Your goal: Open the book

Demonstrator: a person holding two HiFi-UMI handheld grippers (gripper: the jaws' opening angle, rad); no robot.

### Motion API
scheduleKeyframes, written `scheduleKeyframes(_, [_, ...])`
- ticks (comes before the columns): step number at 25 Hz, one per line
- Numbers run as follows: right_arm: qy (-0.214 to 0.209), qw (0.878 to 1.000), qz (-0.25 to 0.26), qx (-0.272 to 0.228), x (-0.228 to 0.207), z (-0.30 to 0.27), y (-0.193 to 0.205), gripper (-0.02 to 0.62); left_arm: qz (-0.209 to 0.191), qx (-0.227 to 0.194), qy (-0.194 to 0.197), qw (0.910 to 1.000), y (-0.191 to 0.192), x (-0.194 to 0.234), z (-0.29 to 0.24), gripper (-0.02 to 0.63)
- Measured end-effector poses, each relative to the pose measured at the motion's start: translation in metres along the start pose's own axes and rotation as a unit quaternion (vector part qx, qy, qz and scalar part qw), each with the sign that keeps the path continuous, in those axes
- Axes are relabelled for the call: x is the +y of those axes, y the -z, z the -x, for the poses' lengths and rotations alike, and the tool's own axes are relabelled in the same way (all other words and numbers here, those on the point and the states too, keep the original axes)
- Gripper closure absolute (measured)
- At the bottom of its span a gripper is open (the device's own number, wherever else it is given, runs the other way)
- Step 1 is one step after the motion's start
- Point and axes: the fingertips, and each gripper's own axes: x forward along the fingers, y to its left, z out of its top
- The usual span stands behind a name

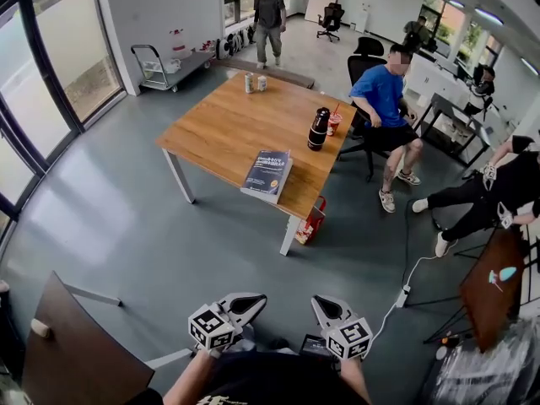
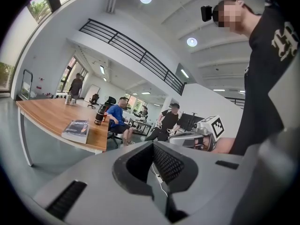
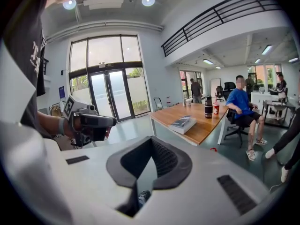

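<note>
Standing well back from table: approach step, book not yet reached. Closed dark blue book (image 1: 268, 174) lies flat near 5 o'clock edge of light wooden table (image 1: 215, 121), 12 o'clock from both grippers. Left gripper (image 1: 253, 300), right gripper (image 1: 322, 304): jaws together, empty. Next, likely: close in, part jaws, catch cover edge.

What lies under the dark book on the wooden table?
The book lies flat and closed on the wooden table, near its edge. Only bare wood shows around it; anything directly beneath is covered.
</note>
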Motion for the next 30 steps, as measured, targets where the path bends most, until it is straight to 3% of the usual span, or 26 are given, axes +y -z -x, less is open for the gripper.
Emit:
scheduleKeyframes(14, [0.007,1.000,0.021,0.009,-0.018,-0.077,-0.052,0.608,0.004,-0.025,-0.005,0.9997,-0.047,0.093,0.001,0.600])
scheduleKeyframes(30, [0.009,0.999,0.027,0.020,0.007,-0.154,-0.083,0.608,0.012,-0.027,-0.011,0.9995,-0.070,0.170,0.042,0.600])
